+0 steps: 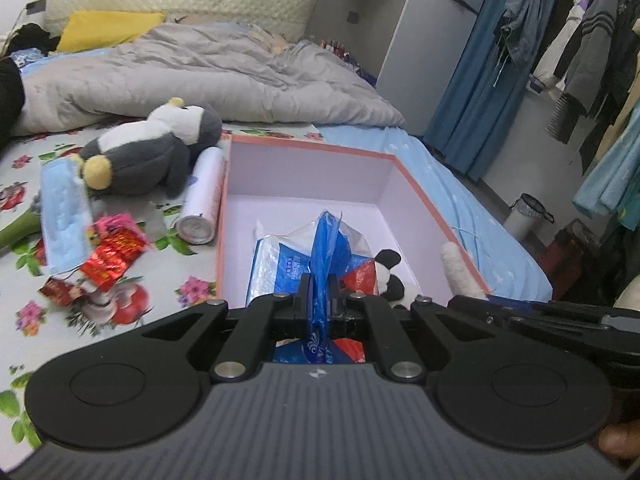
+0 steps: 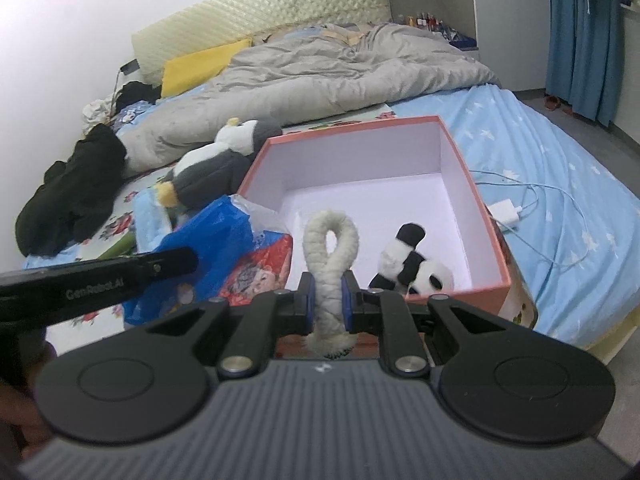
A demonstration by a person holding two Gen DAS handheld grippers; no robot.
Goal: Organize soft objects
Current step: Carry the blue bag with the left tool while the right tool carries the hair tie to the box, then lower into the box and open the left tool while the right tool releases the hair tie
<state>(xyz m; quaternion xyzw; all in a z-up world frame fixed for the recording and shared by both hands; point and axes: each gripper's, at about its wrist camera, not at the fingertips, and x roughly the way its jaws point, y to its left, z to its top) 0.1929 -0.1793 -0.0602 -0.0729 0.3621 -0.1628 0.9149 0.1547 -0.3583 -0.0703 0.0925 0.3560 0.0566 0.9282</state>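
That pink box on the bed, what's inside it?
Inside the pink box, a panda plush lies on the floor. The held blue tissue pack covers the near left corner.

"Gen-Robot.AI" in pale letters along side of black left gripper (image 2: 96, 280), seen in right wrist view. Small white emblem on grey housing of each gripper, too small to read. White characters on blue tissue pack (image 1: 288, 268) in box, not legible. Gold print on red packets (image 1: 112, 252) on bedsheet, blurred, unreadable.
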